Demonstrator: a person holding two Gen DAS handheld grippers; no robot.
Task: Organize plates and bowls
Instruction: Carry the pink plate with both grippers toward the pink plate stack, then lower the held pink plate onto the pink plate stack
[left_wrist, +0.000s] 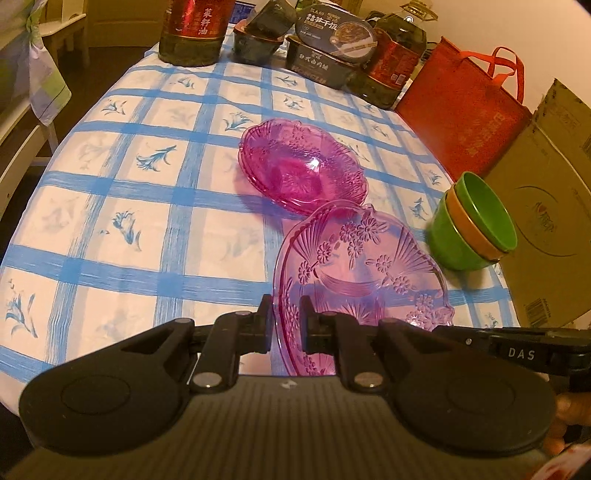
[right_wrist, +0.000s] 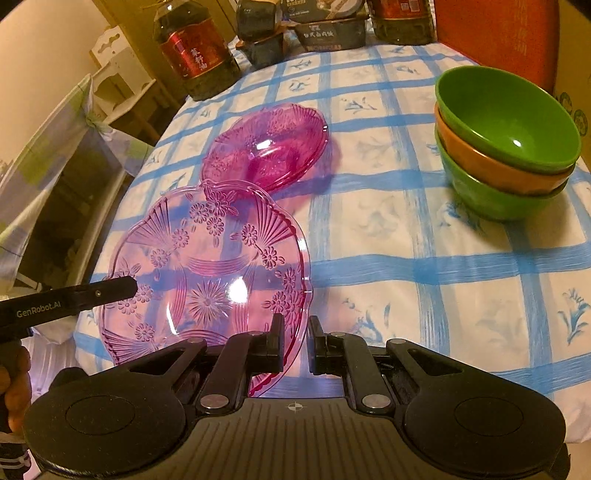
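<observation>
Nearest the cameras, the loose pink plate (right_wrist: 207, 280) is a thin, transparent, moulded dish with a scalloped rim and pressed flower and fan relief. It appears raised off the checked tablecloth (right_wrist: 388, 258), tilted and held at two points on its rim.

The left gripper (left_wrist: 286, 321) stands with its jaws nearly closed across the near rim, which passes between the two fingers. The right gripper (right_wrist: 295, 343) is likewise narrowed, the plate's edge lying against its left finger; whether the right finger touches the rim cannot be told from either view.

Handling, as judged: the plate looks light and stiff, probably plastic or pressed glass, with a glossy surface that may slide between hard pads. The flat outer rim is the sensible place to take hold, as the curved well offers nothing to pinch. A pinch at a single point would let the dish swing, so two opposed holds suit it better. If it is glass, a drop would chip the scallops.

Just beyond, touching or nearly touching the far rim, sits the stack of pink plates (right_wrist: 269, 147), darker in tone because several are nested.

Well apart to the right stand the nested bowls (right_wrist: 506, 144), green, orange and green.

Farthest back are oil bottles (right_wrist: 195, 51) and food boxes (right_wrist: 332, 29).
</observation>
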